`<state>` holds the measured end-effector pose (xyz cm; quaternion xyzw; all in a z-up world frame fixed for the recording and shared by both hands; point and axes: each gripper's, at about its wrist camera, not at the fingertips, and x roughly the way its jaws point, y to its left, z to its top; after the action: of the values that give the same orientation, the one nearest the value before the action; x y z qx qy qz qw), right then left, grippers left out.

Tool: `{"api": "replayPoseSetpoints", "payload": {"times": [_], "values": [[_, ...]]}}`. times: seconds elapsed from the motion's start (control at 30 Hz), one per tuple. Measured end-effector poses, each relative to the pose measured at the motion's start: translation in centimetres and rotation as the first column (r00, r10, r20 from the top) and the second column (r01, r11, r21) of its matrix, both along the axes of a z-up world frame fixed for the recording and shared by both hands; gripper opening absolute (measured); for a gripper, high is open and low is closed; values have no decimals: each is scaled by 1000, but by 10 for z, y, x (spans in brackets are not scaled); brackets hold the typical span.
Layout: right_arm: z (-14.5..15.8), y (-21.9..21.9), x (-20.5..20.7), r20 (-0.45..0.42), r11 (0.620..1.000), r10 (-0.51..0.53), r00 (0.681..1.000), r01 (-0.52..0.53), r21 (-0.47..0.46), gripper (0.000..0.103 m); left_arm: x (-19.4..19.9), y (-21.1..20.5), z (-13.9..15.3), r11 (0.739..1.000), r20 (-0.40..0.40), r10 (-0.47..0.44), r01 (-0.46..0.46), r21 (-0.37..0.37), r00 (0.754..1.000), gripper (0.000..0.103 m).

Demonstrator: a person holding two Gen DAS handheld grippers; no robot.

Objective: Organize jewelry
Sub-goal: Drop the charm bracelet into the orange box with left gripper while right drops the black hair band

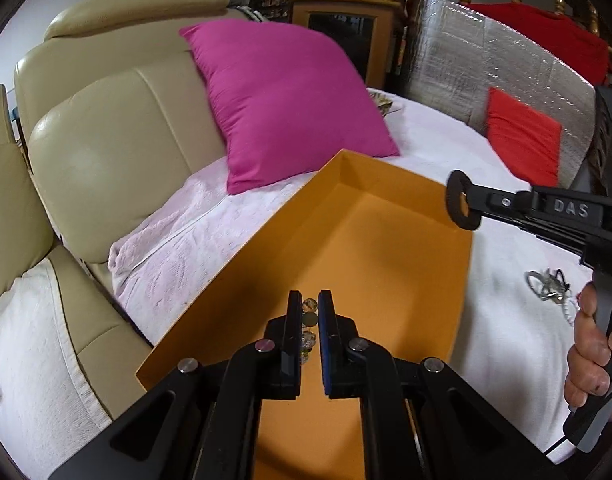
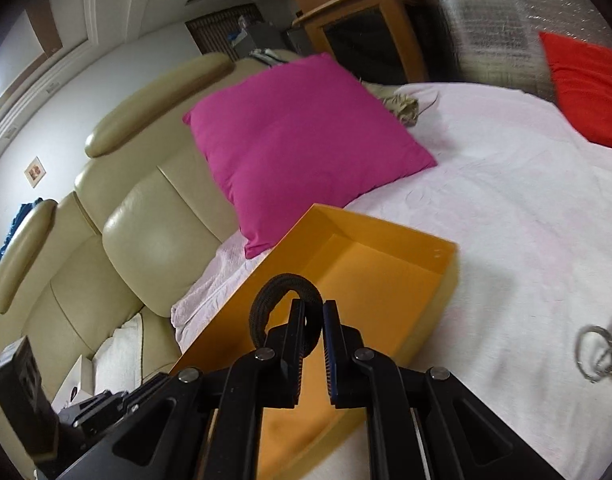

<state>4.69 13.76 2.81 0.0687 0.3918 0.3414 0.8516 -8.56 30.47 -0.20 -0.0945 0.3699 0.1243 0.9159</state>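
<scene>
Both tongs are loaded and poised at the orange box (image 1: 386,248), which lies open on the white-covered bed (image 1: 506,320): the left tongs (image 1: 309,312) pinch a strand of clear and amber beads (image 1: 308,320) over the box's near end, and the right tongs (image 2: 314,320) pinch a black fabric hair tie (image 2: 284,304) near its rim. This looks like the drop-off step, so each needs lowering inside the walls before spreading. A tangle of silver rings and chains (image 1: 550,286) waits on the bed beside the box.

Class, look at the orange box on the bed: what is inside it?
The orange box shows only bare floor. The left claw, holding a bead bracelet, hides its near end.
</scene>
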Motion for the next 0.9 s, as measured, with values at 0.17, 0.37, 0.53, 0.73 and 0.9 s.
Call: {"api": "replayPoseSetpoints", "payload": {"times": [0.17, 0.37, 0.53, 0.73, 0.9], "values": [[-17, 21, 11, -26, 999, 15, 1000, -16, -41, 10, 8, 3, -13, 1000, -35, 7, -8, -5, 999, 8], [-30, 29, 21, -51, 996, 3, 999, -8, -93, 11, 18, 7, -27, 1000, -87, 25, -26, -12, 996, 8], [-40, 28, 31, -93, 991, -20, 995, 8, -131, 14, 24, 10, -35, 999, -113, 31, -33, -18, 993, 8], [-35, 17, 34, -116, 995, -49, 992, 39, -92, 47, 25, 8, -32, 999, -102, 33, -34, -16, 994, 47], [-10, -2, 22, -21, 997, -69, 997, 68, -29, 65, 22, 3, -22, 999, -79, 39, -38, 19, 996, 49]]}}
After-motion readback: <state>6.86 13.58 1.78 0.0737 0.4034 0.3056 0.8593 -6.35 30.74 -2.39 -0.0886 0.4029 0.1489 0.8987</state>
